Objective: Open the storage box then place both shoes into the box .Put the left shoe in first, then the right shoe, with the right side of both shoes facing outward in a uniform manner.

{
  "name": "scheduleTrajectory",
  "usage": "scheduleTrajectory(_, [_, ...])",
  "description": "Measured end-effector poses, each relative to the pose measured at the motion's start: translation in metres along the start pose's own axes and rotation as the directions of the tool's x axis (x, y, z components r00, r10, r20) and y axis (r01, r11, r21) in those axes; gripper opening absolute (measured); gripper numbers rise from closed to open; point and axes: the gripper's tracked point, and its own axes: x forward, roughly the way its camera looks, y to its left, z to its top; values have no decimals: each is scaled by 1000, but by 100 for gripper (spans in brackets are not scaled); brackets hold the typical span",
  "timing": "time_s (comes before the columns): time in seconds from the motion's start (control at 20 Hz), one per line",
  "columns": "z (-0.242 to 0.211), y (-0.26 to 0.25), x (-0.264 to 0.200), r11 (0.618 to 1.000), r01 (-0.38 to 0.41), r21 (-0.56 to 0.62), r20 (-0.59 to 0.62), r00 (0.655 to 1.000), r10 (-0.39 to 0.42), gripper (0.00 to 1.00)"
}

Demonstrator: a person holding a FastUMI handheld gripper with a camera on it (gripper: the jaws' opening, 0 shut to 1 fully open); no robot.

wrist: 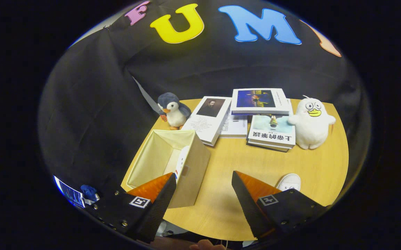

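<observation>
Gripper view: the tool [203,191] hangs above the table [256,163], fingers spread wide and holding nothing. The open storage box [167,163] stands just ahead of the left finger, with what looks like one shoe [182,160] inside. The other shoe [289,182] lies beside the right finger.

I count one open storage box [167,163], two shoes [289,181], one of them inside the box, four books [260,100], two plush toys [173,110], one gripper [203,194], fingers spread.
</observation>
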Motion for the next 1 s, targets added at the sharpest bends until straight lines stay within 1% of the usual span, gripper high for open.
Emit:
scheduleTrajectory(0.25, [-21, -58, -16, 993, 79, 89, 4, 997, -80, 98])
scheduleTrajectory(0.4, [-37, -99, -23, 977, 140, 161, 16, 989, -144, 98])
scheduleTrajectory(0.5, [-50, -117, -25, 963, 152, 221, 4, 988, -157, 98])
scheduleTrajectory(0.6, [-63, -134, -25, 952, 167, 256, -9, 985, -170, 98])
scheduleTrajectory(0.75, [-86, -160, -25, 937, 212, 278, -47, 977, -208, 98])
scheduleTrajectory(0.85, [-108, -174, -22, 922, 243, 300, -105, 969, -222, 98])
scheduleTrajectory(1.0, [-143, -188, -17, 909, 271, 317, -201, 956, -215, 98])
